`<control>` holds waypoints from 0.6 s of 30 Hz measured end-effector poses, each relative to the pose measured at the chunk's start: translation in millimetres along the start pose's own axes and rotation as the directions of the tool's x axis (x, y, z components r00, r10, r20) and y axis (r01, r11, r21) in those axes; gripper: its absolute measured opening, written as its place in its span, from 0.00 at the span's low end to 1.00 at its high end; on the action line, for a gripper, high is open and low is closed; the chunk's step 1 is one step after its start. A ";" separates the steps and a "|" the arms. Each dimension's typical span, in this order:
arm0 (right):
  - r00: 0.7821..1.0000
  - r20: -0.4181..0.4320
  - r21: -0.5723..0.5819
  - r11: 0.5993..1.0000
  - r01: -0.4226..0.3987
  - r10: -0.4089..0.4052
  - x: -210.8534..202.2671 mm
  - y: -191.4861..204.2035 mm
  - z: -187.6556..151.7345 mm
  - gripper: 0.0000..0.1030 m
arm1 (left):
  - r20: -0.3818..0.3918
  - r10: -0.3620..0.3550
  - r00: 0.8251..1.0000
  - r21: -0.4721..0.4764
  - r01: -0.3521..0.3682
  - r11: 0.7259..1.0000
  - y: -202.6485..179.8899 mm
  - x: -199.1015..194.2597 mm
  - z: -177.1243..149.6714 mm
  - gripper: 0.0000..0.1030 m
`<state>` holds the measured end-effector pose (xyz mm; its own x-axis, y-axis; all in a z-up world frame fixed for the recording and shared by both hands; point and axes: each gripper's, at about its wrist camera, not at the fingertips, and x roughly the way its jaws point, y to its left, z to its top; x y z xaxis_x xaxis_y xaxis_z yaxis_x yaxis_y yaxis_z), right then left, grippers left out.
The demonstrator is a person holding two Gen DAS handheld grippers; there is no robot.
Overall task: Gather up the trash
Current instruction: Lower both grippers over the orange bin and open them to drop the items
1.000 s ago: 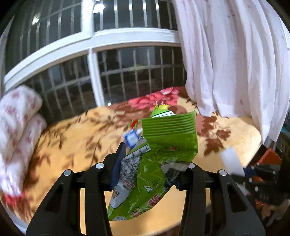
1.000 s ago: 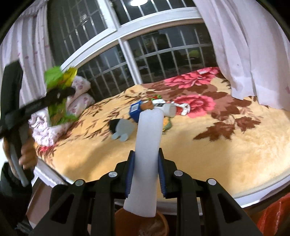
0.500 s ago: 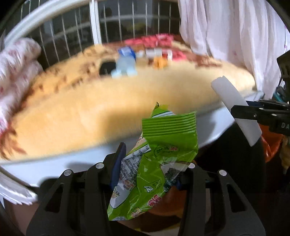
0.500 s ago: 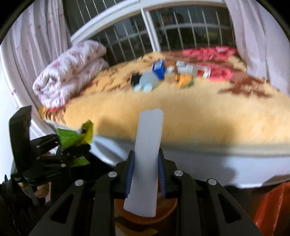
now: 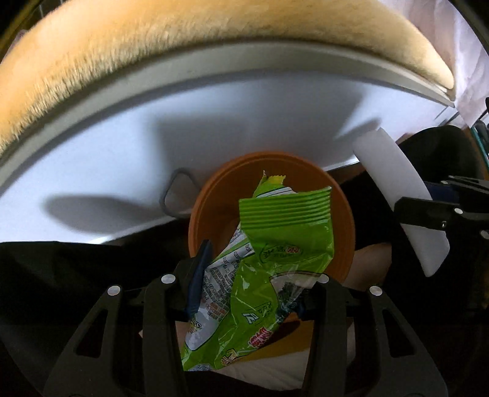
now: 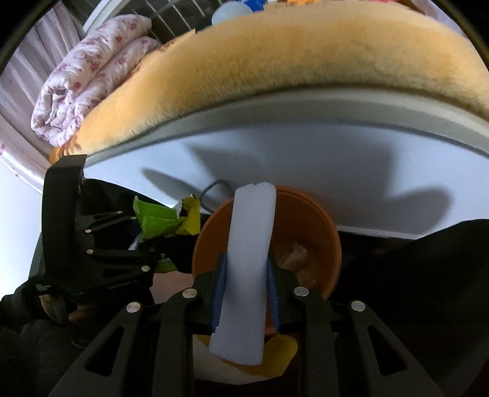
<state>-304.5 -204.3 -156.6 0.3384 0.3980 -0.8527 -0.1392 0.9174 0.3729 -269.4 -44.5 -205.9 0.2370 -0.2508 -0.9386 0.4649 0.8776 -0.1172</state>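
Observation:
My left gripper (image 5: 249, 293) is shut on a green snack wrapper (image 5: 275, 259) and holds it over the orange bin (image 5: 214, 207) on the floor. My right gripper (image 6: 246, 293) is shut on a white foam strip (image 6: 249, 259) and holds it over the same orange bin (image 6: 318, 232), which has crumpled paper inside. In the left wrist view the foam strip (image 5: 397, 189) and right gripper show at the right. In the right wrist view the wrapper (image 6: 159, 218) and left gripper (image 6: 91, 244) show at the left.
The white bed frame (image 5: 152, 137) and the yellow plush blanket (image 5: 152, 45) rise just behind the bin. A grey wire loop (image 5: 177, 195) hangs by the bin. A rolled floral quilt (image 6: 85, 79) lies at the bed's left end. Several items (image 6: 235, 6) lie far on the bed.
Both grippers have dropped from bed level to below the bed's edge and now point down at the orange bin. Both still hold their items.

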 end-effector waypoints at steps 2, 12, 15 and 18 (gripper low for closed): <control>1.000 -0.018 0.001 1.000 0.000 0.000 6.1 0.6 1.4 0.29 | -0.014 -0.007 1.000 -0.010 0.007 1.000 3.2 3.5 1.0 0.48; 0.999 -0.028 0.017 1.000 0.026 -0.026 5.1 -5.9 2.7 0.63 | -0.009 -0.025 1.000 -0.052 0.025 0.998 14.7 -0.2 1.1 0.85; 0.999 -0.008 0.014 0.999 0.035 -0.035 -3.3 -6.0 1.7 0.63 | 0.011 -0.020 1.000 -0.058 0.020 0.998 14.8 -7.1 1.4 0.84; 0.999 0.022 0.014 0.999 0.038 -0.039 -17.1 -10.5 -3.6 0.63 | 0.049 -0.009 0.999 -0.055 0.012 0.998 12.9 -19.6 1.6 0.84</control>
<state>-312.2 -220.7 -147.3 0.3641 0.3620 -0.8582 -0.1128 0.9317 0.3452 -266.7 -28.9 -188.5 0.2742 -0.2789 -0.9203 0.4200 0.8957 -0.1463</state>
